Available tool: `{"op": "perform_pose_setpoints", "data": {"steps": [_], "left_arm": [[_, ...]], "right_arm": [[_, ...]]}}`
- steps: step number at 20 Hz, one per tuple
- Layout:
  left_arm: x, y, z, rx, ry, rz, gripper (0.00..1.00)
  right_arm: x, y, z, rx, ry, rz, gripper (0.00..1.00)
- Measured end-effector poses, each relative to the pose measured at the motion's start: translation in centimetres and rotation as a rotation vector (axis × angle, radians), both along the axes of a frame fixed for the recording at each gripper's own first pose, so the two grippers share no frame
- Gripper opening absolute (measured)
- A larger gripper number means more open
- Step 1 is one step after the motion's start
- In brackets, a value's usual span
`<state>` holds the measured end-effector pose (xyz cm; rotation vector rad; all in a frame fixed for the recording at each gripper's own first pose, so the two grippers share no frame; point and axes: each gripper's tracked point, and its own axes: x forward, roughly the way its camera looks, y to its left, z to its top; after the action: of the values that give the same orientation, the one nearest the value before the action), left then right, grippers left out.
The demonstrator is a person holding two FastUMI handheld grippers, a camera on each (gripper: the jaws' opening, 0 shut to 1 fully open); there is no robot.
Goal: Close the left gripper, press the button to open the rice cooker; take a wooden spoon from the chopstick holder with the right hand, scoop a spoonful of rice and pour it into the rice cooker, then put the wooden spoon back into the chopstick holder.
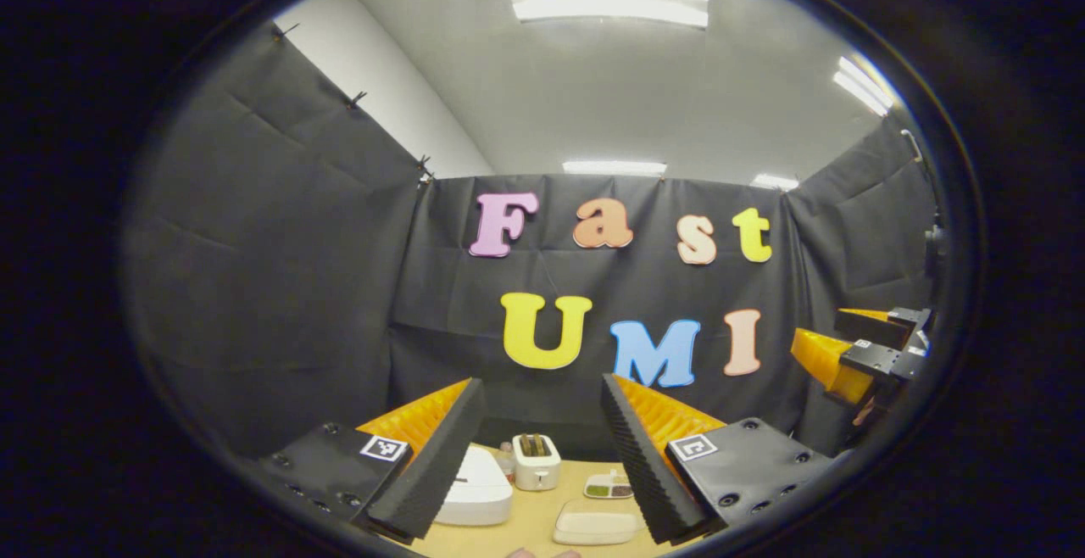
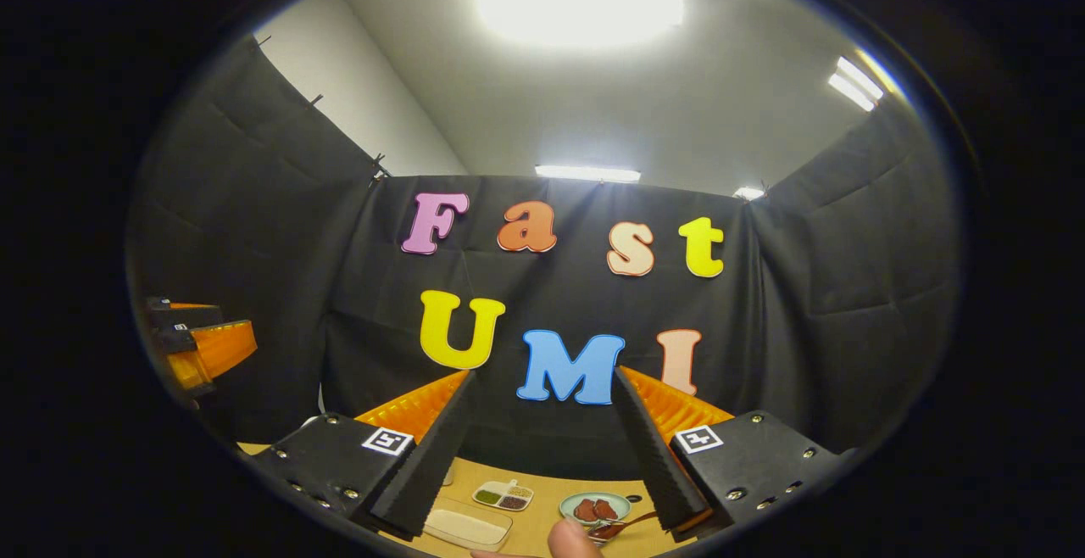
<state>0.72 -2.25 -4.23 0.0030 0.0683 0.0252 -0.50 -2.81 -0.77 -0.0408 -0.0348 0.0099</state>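
I hold both grippers raised above the wooden table (image 1: 542,516), each looking toward the far cloth wall. My left gripper (image 1: 542,422) has its fingers spread wide with nothing between them, and in the gap I see the white rice cooker (image 1: 475,490) sitting on the table toward the left, its lid down, partly hidden by my left finger (image 1: 441,465). Just right of it and a little farther off stands a white toaster (image 1: 536,460), with a small container behind it that is too small to make out. Farther right lies a divided dish (image 1: 609,487) with green and dark contents, and nearer to me a pale flat rectangular tray (image 1: 596,524). At the far right edge of the left gripper view my right gripper shows, orange and black, held up well apart from the table. In the right gripper view my right gripper (image 2: 547,431) is likewise released, fingers parted and gripping nothing. This view brings in things the other does not: a round plate (image 2: 595,507) with dark reddish pieces on it, and a wooden spoon (image 2: 623,526) lying just beside it on the near right, close to my right finger (image 2: 657,456). A fingertip (image 2: 572,539) pokes in at the bottom edge. The divided dish (image 2: 503,497) and the pale tray (image 2: 468,529) appear here too, on the left, while my left gripper (image 2: 199,342) hangs at the far left edge.
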Motion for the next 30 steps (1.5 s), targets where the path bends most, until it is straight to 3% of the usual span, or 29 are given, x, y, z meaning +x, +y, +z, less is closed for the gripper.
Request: {"op": "perform_pose_setpoints", "data": {"steps": [1, 2, 4, 5, 8, 9, 10, 11, 15, 17, 20, 22, 25, 27, 30], "left_arm": [[0.1, -0.2, -0.5, -0.001, 0.01, 0.003, 0.92], [0.3, -0.4, -1.3, -0.001, 0.022, 0.006, 1.0], [0.4, -0.8, -2.9, 0.015, 0.052, 0.018, 1.0], [0.6, -0.8, -3.4, 0.032, 0.059, 0.029, 0.93], [0.6, -0.8, -5.9, 0.053, 0.102, 0.036, 0.96], [1.0, -0.5, -6.5, 0.05, 0.109, 0.031, 0.93], [1.8, 0.1, -7.4, 0.043, 0.114, 0.023, 0.96], [2.9, 0.8, -8.2, 0.034, 0.115, 0.014, 0.92], [6.7, 5.4, -12.6, 0.045, 0.159, 0.005, 0.92], [8.6, 7.6, -15.8, 0.052, 0.198, -0.008, 0.79], [11.8, 10.0, -20.9, 0.059, 0.267, -0.032, 0.51], [13.8, 12.3, -24.0, 0.064, 0.303, 0.006, 0.32], [15.9, 14.7, -30.9, 0.022, 0.449, 0.038, 0.07], [17.0, 16.1, -34.8, -0.027, 0.522, 0.066, 0.09], [19.0, 18.3, -40.5, 0.048, 0.613, 0.116, 0.08]], "right_arm": [[0.1, -0.3, -0.4, 0.005, 0.006, 0.007, 0.96], [0.3, -0.5, -0.9, 0.014, 0.011, 0.019, 0.96], [0.7, -1.2, -2.2, 0.031, 0.03, 0.04, 0.96], [1.0, -1.3, -2.9, 0.037, 0.039, 0.05, 0.96], [1.8, -0.8, -5.3, 0.057, 0.093, 0.07, 0.97], [2.1, -0.4, -5.6, 0.064, 0.098, 0.071, 0.96], [2.5, -0.2, -6.0, 0.067, 0.104, 0.062, 0.96], [3.1, 0.0, -6.3, 0.071, 0.113, 0.046, 0.96], [4.9, 2.7, -7.0, 0.139, 0.187, 0.006, 0.97], [5.4, 2.2, -6.7, 0.125, 0.19, -0.053, 0.96], [5.9, 2.9, -6.7, 0.091, 0.193, -0.112, 0.96], [6.1, 2.7, -6.8, 0.057, 0.196, -0.164, 0.96], [6.5, 3.6, -7.8, 0.017, 0.243, -0.19, 0.97], [6.7, 2.9, -7.9, -0.018, 0.255, -0.231, 0.97], [6.9, 3.0, -8.9, -0.061, 0.29, -0.253, 0.96]]}}
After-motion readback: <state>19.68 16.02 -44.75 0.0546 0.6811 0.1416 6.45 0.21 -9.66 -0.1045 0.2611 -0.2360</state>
